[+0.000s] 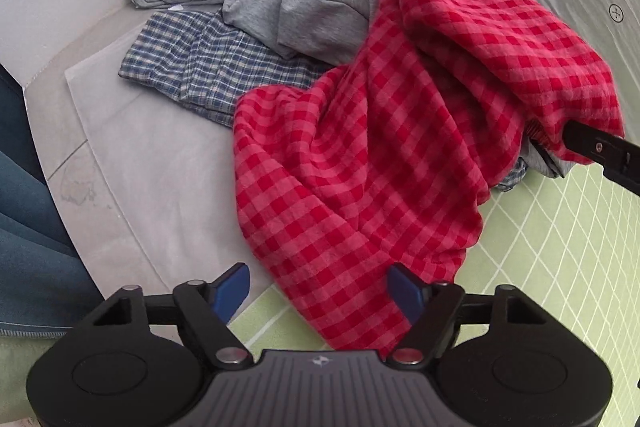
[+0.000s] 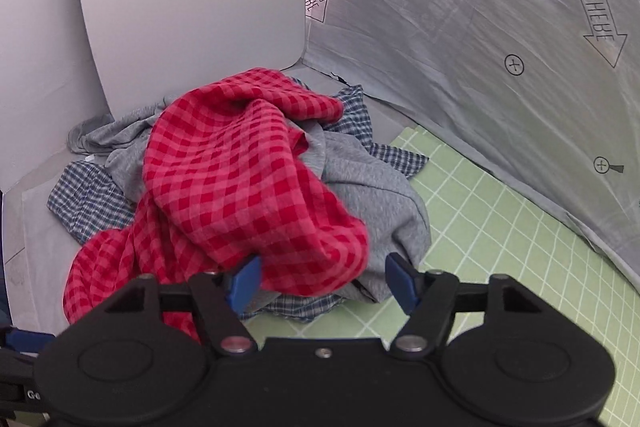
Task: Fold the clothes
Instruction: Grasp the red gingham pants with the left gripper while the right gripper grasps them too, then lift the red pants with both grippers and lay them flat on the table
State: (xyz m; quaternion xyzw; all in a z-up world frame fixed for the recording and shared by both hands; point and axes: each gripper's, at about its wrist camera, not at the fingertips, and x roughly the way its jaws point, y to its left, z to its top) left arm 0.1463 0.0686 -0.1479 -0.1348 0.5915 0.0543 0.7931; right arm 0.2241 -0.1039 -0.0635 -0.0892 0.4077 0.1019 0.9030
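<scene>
Worktop: a pale grey surface [image 1: 160,187] with a green gridded mat [image 2: 500,227] laid over its near part, closed in by white panels and a printed grey sheet [image 2: 460,27] at the back.

Pile: three garments heaped together where grey surface meets green mat, and this is the work to come.

Red checked cloth [image 1: 360,167]: on top of the heap, draped over the others and spilling forward onto the mat; by the look of it light, soft and limp, so it should sag wherever it is lifted. Best taken by an edge or corner, and the hem nearest the left tool looks the reachable one.

Grey garment [image 2: 380,195]: jersey-like, crumpled beneath the red cloth, soft and likely a touch heavier.

Blue plaid garment [image 1: 192,67]: lowest in the pile, partly flat on the grey surface, its edges peeking out on both sides.

Left hand-held gripper [image 1: 320,291]: blue fingers spread wide, holding nothing, poised just above the red cloth's near hem.

Right hand-held gripper [image 2: 322,285]: fingers wide apart too, with a bulge of red cloth sitting between them but not pinched; no grasp made yet.

Stage: folding seems barely begun, nothing is laid flat.
</scene>
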